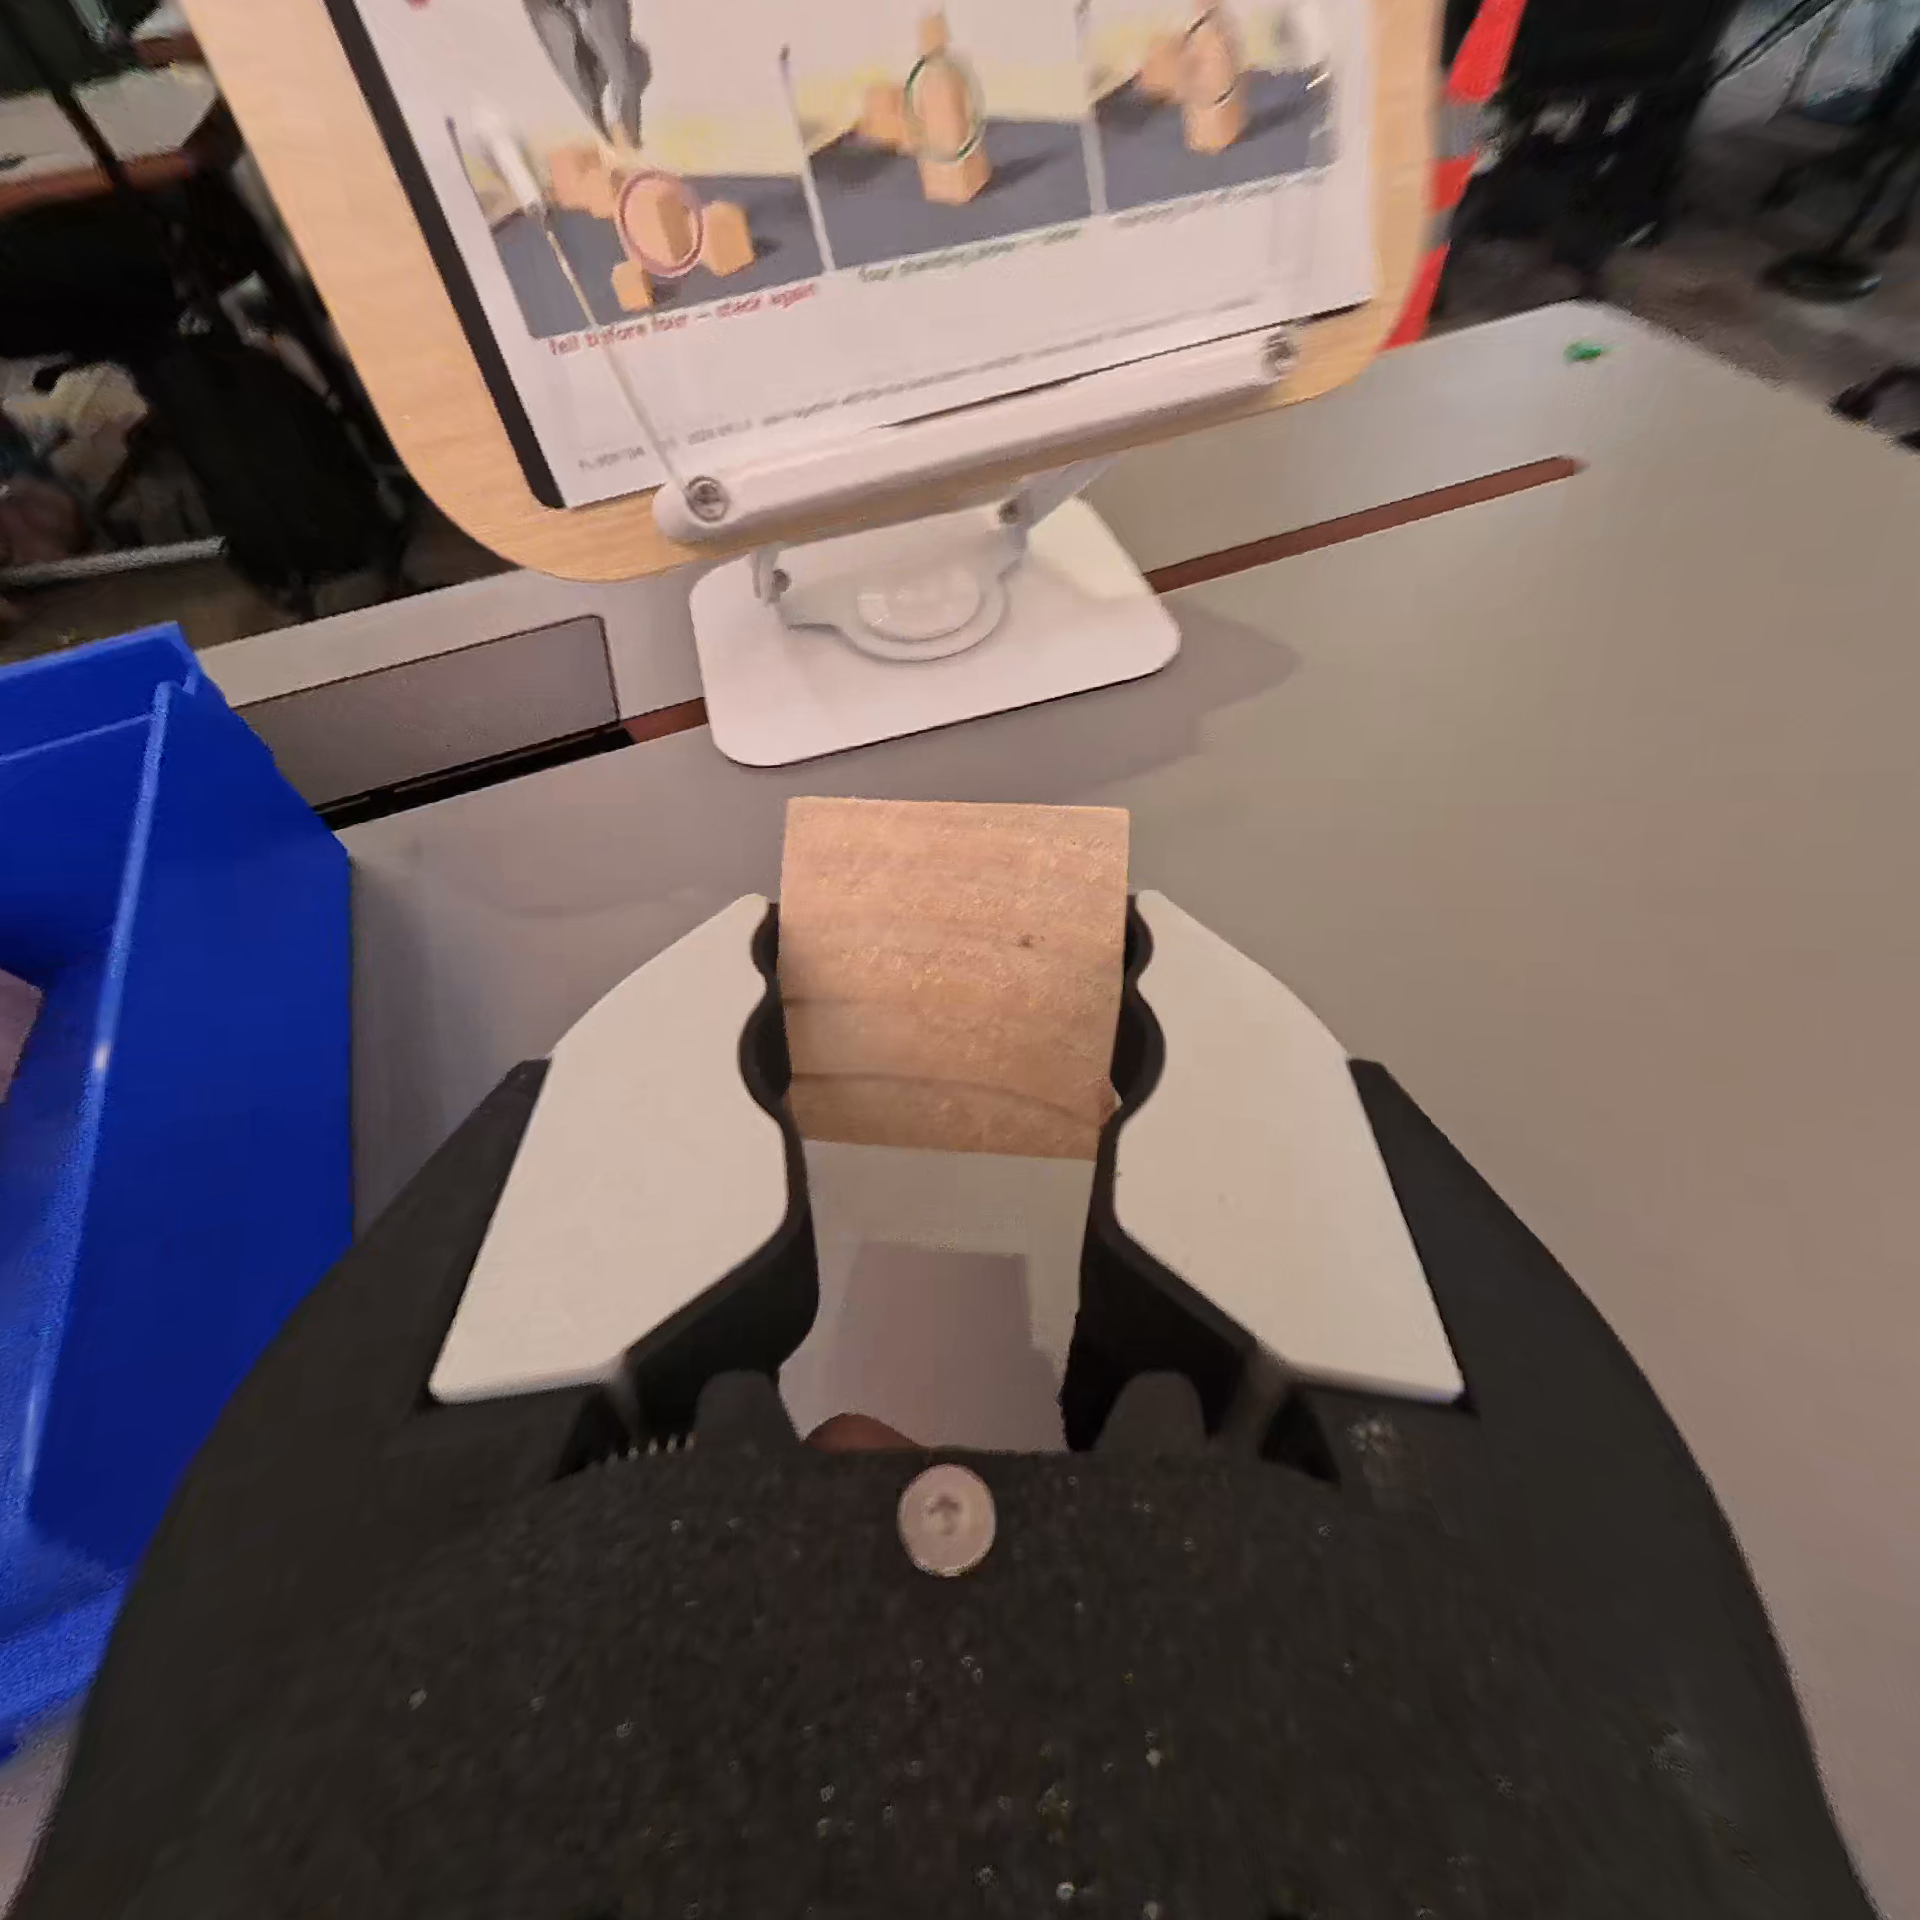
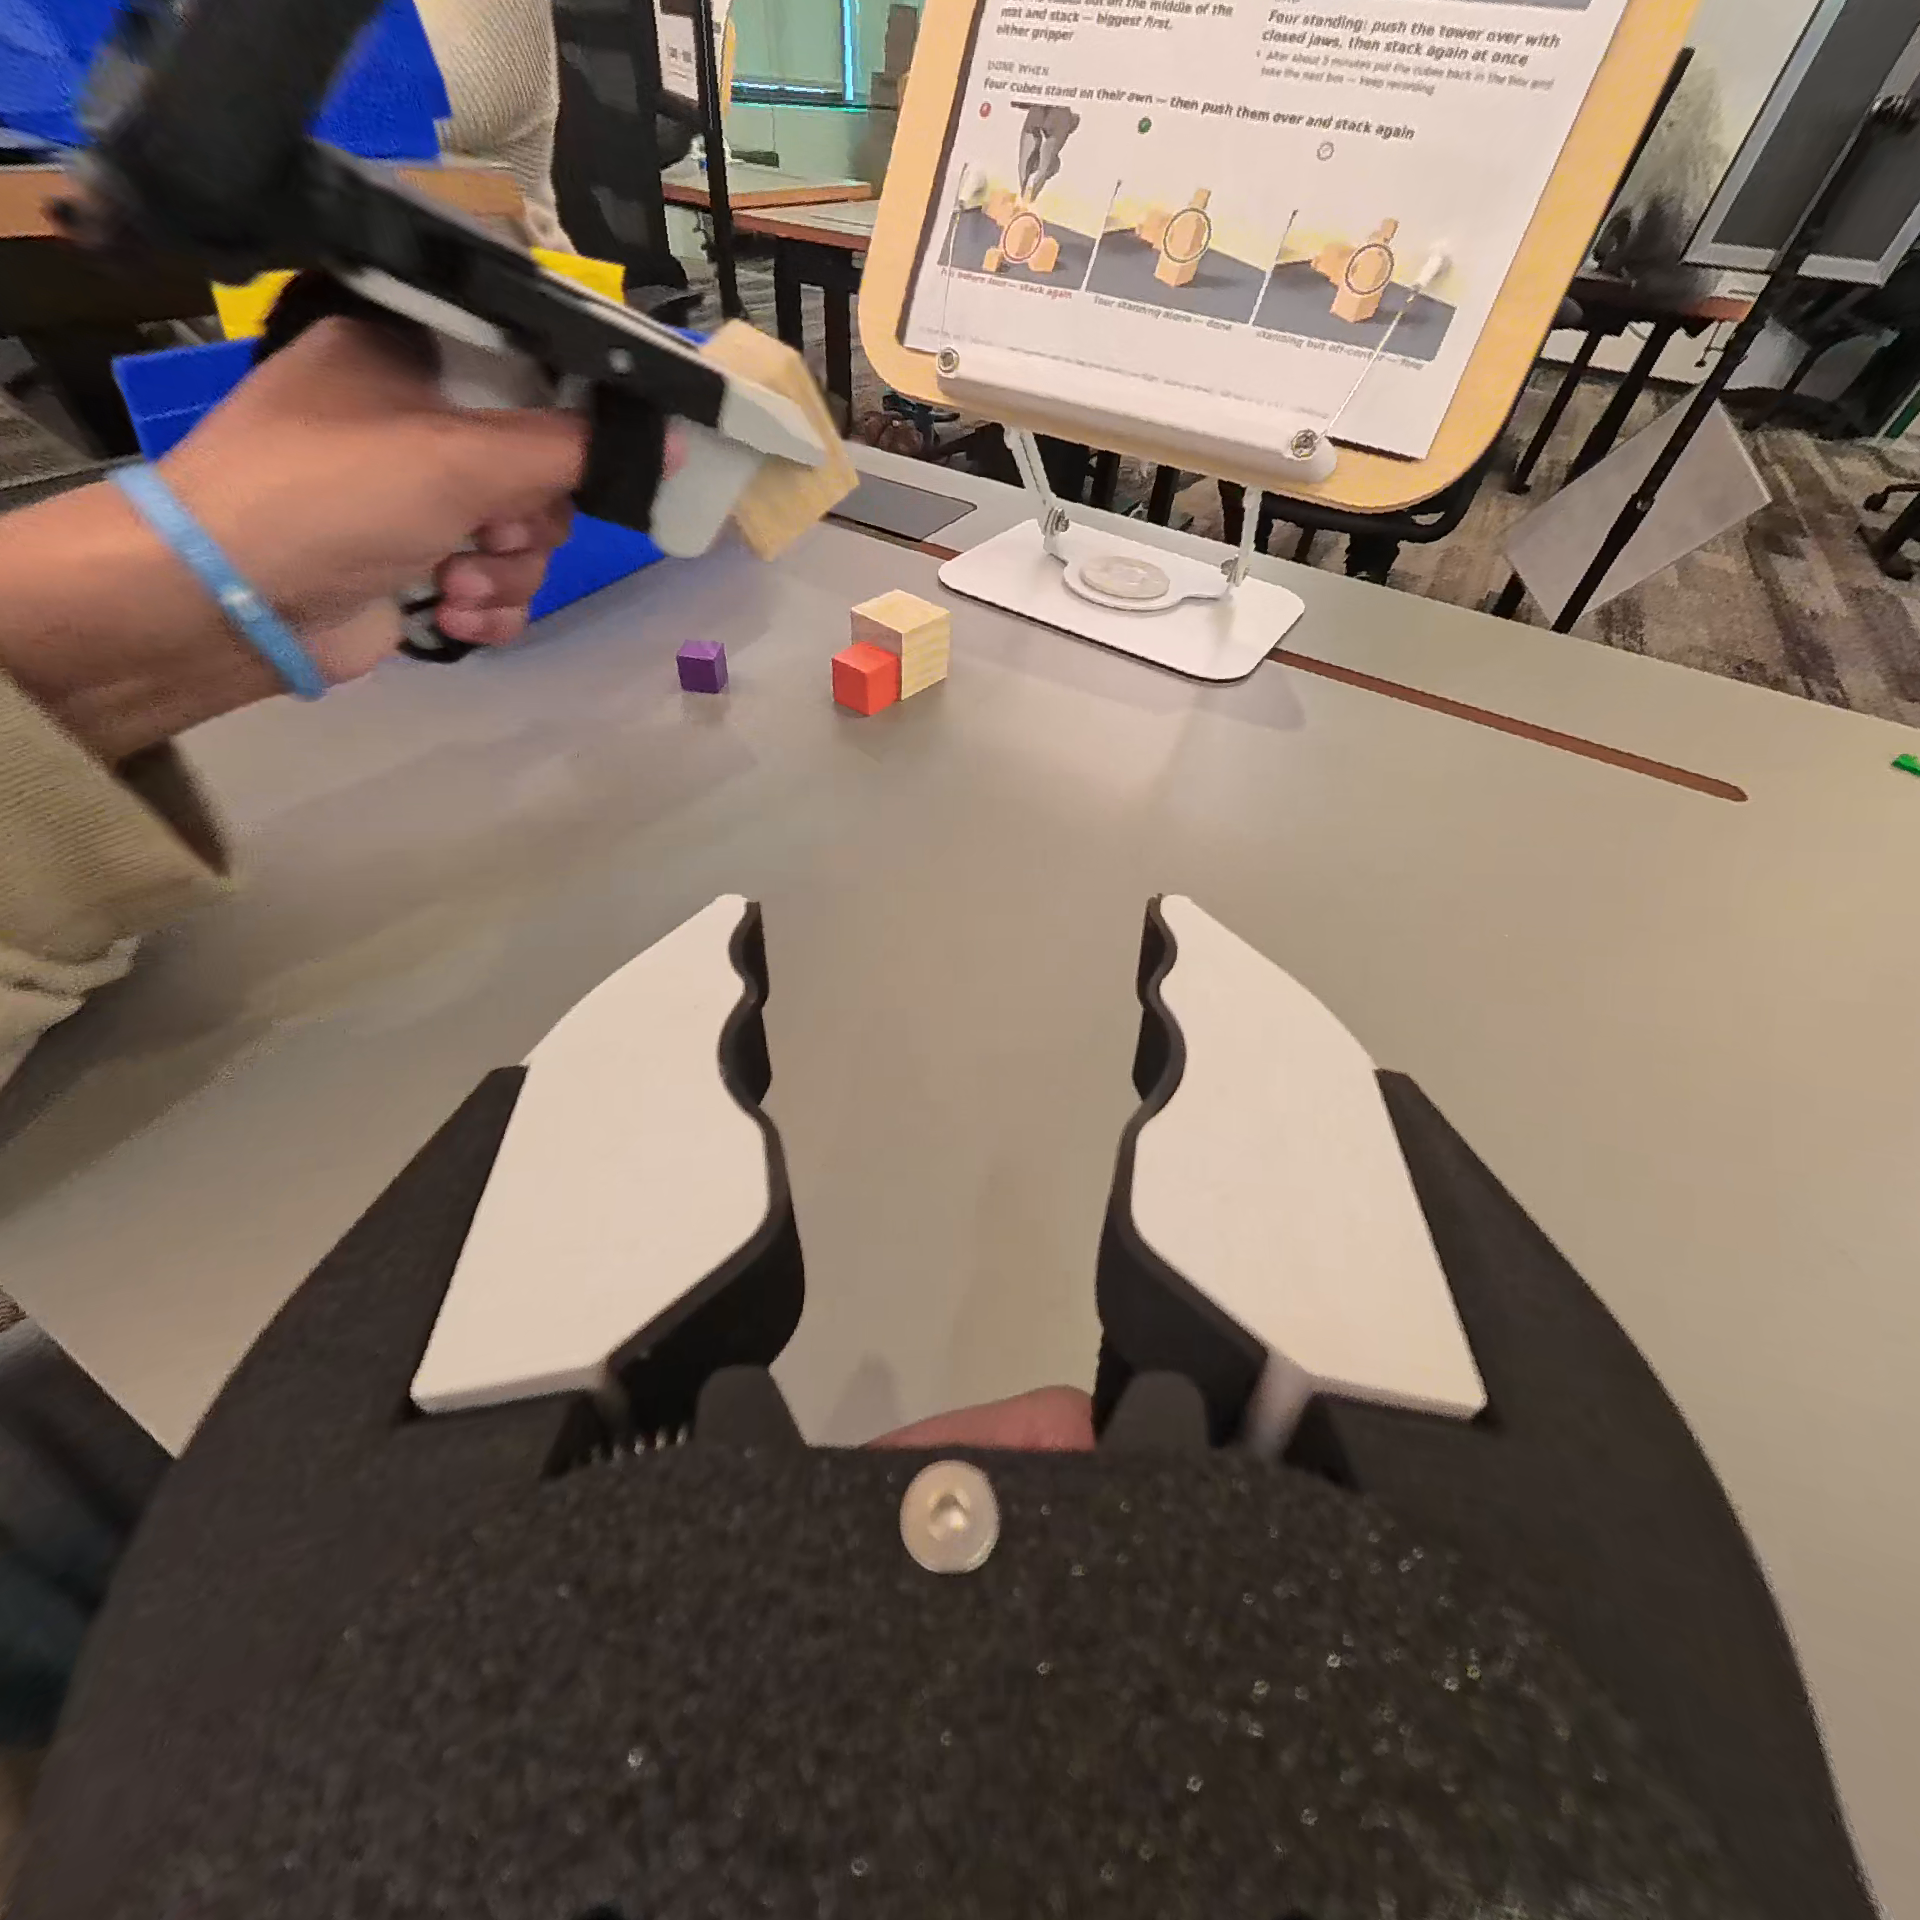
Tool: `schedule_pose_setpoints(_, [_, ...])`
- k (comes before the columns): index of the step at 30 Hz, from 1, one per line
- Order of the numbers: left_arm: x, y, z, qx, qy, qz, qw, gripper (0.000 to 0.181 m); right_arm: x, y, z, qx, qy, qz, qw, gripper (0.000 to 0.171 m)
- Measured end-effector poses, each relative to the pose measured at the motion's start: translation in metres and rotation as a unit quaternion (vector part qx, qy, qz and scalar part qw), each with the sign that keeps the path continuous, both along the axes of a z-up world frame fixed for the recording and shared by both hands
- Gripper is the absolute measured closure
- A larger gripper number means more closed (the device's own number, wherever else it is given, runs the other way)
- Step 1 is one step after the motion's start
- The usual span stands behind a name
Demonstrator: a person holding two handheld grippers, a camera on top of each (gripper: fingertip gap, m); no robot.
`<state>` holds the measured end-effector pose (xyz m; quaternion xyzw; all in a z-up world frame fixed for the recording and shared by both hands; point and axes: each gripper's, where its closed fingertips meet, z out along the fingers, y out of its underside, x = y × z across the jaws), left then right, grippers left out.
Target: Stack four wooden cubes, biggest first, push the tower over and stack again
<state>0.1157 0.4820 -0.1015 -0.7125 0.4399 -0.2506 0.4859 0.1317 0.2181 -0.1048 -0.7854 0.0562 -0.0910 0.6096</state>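
Note:
My left gripper (image 1: 951,914) is shut on a large plain wooden cube (image 1: 951,977) and holds it in the air above the grey table (image 1: 1455,935). In the right wrist view the same left gripper (image 2: 790,457) and its cube (image 2: 795,509) hang above the table's far left. Beneath and beyond them, a medium plain wooden cube (image 2: 914,639) stands on the table with a smaller red cube (image 2: 864,677) touching its front left. A small purple cube (image 2: 701,665) stands apart to the left. My right gripper (image 2: 951,925) is open and empty, low over the near table.
A blue bin (image 1: 156,987) stands at the table's left edge and also shows in the right wrist view (image 2: 592,561). An instruction sheet on a wooden board with a white stand (image 2: 1143,592) sits at the back. A brown slot (image 2: 1507,727) runs across the table. A small green piece (image 2: 1903,764) lies far right.

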Motion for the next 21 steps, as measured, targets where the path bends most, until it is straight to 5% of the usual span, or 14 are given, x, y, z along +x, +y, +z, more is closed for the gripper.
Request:
schedule_pose_setpoints(6, [-0.035,-0.066,0.0,-0.006,-0.03,-0.112,0.993,0.121,-0.003,0.001,-0.002,-0.006,-0.007,0.0,1.0,0.103])
schedule_pose_setpoints(11, [-0.008,-0.07,0.001,0.014,0.018,-0.224,0.974,0.122,-0.003,0.002,-0.004,-0.011,-0.008,0.004,1.0,0.103])
schedule_pose_setpoints(21, [0.059,-0.089,-0.078,-0.012,0.252,-0.459,0.852,0.121,0.012,0.004,-0.026,-0.035,0.007,0.006,0.999,0.104])
